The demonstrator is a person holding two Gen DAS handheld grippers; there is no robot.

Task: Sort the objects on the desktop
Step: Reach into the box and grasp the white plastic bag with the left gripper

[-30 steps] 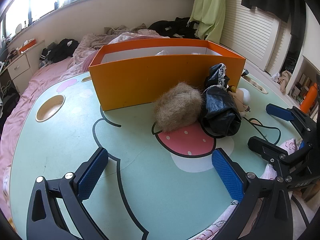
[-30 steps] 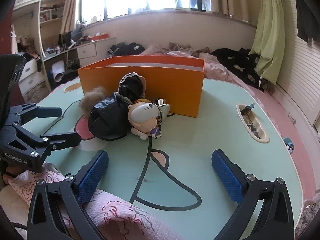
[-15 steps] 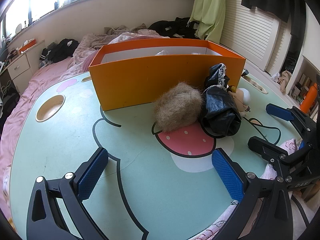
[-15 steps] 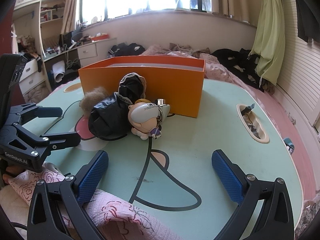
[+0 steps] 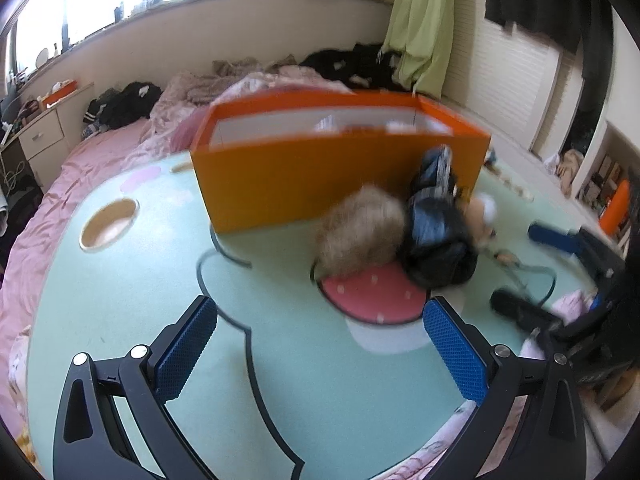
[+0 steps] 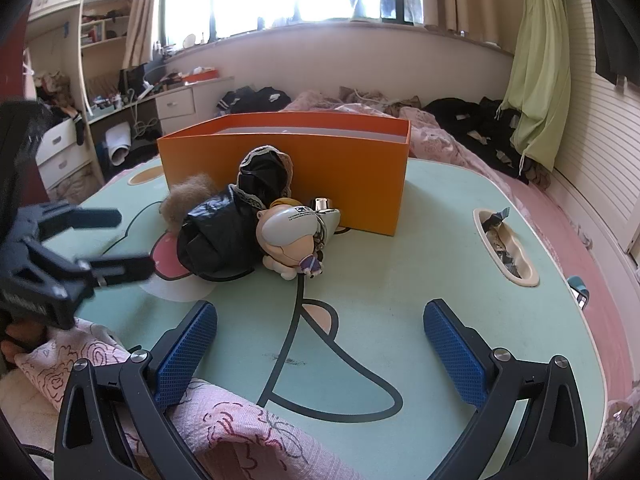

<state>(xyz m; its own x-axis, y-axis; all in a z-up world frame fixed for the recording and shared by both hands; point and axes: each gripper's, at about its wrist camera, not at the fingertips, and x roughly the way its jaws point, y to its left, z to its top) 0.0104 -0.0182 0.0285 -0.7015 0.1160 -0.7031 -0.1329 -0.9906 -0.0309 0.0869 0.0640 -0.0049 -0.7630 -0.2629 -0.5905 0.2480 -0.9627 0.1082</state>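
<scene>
Pale green cartoon-printed tabletop [image 6: 400,280] fills centre frame, pink bed [image 6: 460,148] behind; both hand-held grippers [image 5: 320,344] [image 6: 320,344] gape wide, empty.

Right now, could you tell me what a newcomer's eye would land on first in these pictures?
The big orange box stands at the back of the mint cartoon table. Against its front wall sits a heap: a tan fur ball, a black shiny bundle and a small doll figure lying on its side. The left gripper and the right gripper both hang open and empty over the table's near edge.
</scene>
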